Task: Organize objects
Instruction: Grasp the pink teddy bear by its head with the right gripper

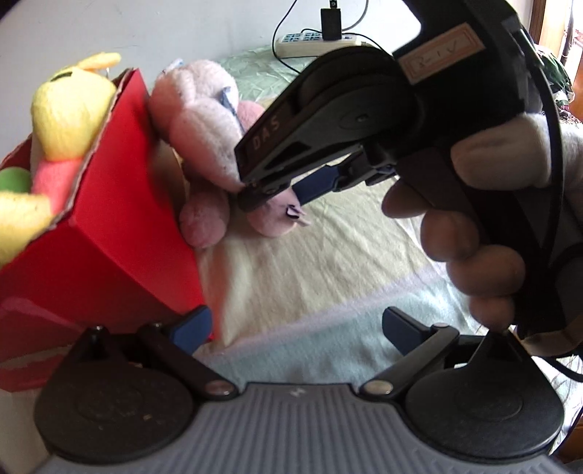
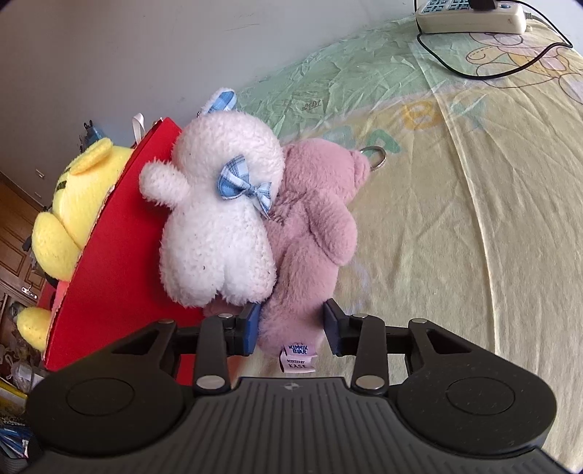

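Note:
A pink plush bear [image 2: 313, 233] lies on the bed beside a white plush [image 2: 218, 218] with a blue bow; both lean against a red box [image 2: 120, 262]. My right gripper [image 2: 291, 328] has its jaws around the pink bear's lower end, pads touching its sides. In the left wrist view the right gripper [image 1: 269, 193] pinches the pink bear [image 1: 277, 215] next to the white plush [image 1: 196, 120]. My left gripper [image 1: 297, 328] is open and empty, its left finger against the red box [image 1: 120, 226]. A yellow plush [image 1: 69, 105] sits in the box.
The bed has a yellow and green sheet [image 2: 455, 218]. A power strip [image 2: 470, 14] with a black cable lies at the far edge by the wall. Wooden furniture and clutter show at the left [image 2: 14, 233].

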